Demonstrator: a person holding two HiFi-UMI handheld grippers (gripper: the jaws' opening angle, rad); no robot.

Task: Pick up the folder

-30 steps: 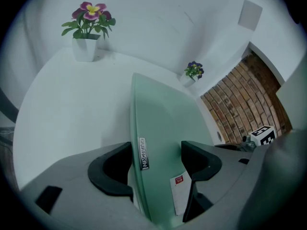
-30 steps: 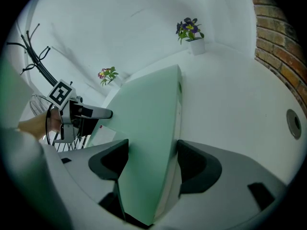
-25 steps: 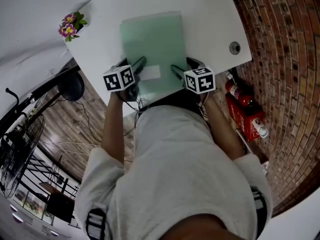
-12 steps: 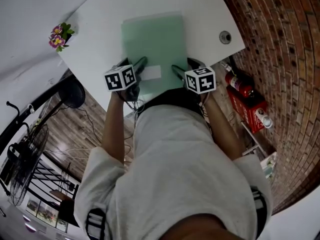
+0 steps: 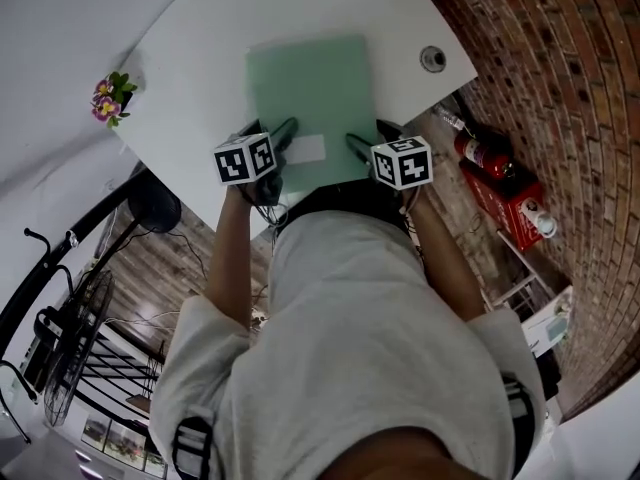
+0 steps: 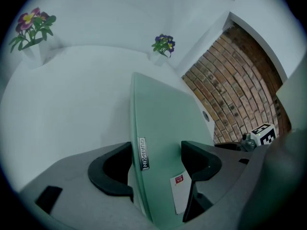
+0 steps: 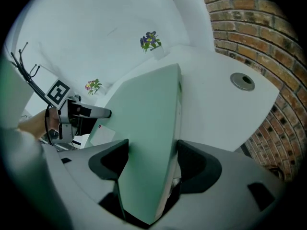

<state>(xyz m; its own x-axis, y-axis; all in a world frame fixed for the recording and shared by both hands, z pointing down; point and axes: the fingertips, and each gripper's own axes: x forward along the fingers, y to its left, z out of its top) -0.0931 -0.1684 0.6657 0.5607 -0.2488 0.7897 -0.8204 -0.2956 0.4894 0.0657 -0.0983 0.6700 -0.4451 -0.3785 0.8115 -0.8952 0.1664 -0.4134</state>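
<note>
**Near edge.** The left gripper [image 6: 156, 164] and the right gripper [image 7: 154, 163] each have their jaws closed onto the near edge of the pale green plastic folder [image 5: 310, 93], one towards its left corner and one towards its right. The grasp is therefore made.

**Middle.** The folder slants over the white rounded table [image 5: 190, 63] with its near end raised. Whether its far edge has left the tabletop cannot be told. Judged remaining: lifting it fully clear.

**Far.** A small pot of pink flowers [image 5: 108, 98] stands at far left, and a round metal cable grommet [image 5: 433, 59] sits at far right.

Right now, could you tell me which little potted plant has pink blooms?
The left plant, seen in the left gripper view; the far plant has purple blooms.
</note>
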